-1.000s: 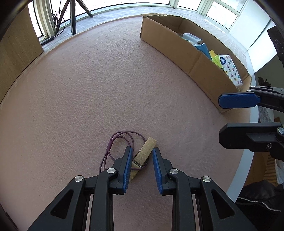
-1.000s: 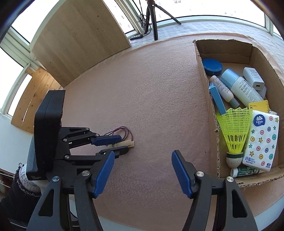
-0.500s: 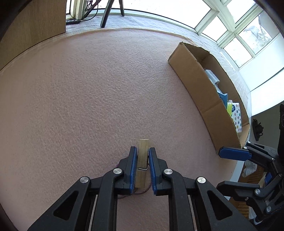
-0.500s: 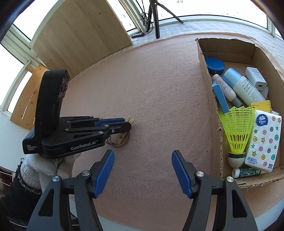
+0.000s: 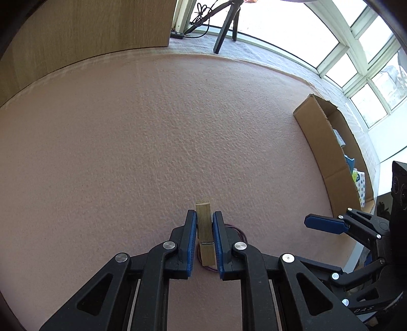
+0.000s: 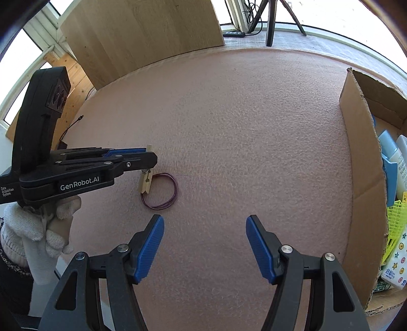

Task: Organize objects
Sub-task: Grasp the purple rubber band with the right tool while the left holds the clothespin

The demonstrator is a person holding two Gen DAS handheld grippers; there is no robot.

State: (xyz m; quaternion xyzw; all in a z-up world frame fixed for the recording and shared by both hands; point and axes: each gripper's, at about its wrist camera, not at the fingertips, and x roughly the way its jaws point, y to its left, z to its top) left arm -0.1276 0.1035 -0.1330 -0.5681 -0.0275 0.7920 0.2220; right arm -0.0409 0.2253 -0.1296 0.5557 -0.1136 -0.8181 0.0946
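Note:
A wooden clothespin (image 5: 204,229) stands between the blue pads of my left gripper (image 5: 204,216), which is shut on it. In the right wrist view the left gripper (image 6: 150,159) reaches in from the left, and the clothespin (image 6: 145,183) hangs tilted below its tips. A purple elastic loop (image 6: 162,191) lies on the pink mat at the pin's lower end; it looks caught in the pin. In the left wrist view most of the loop (image 5: 241,233) is hidden behind the fingers. My right gripper (image 6: 204,224) stands open and empty just in front of the loop.
A cardboard box (image 6: 361,165) stands at the right edge of the pink mat (image 6: 241,114), holding bottles, a yellow shuttlecock (image 6: 394,224) and a tissue pack. A wooden panel (image 6: 142,33) and a tripod (image 6: 269,23) stand beyond the far edge. A gloved hand (image 6: 38,229) holds the left gripper.
My left gripper shut on the clothespin, rolled and raised it off the mat. The right gripper moved left, closer to the loop, still open.

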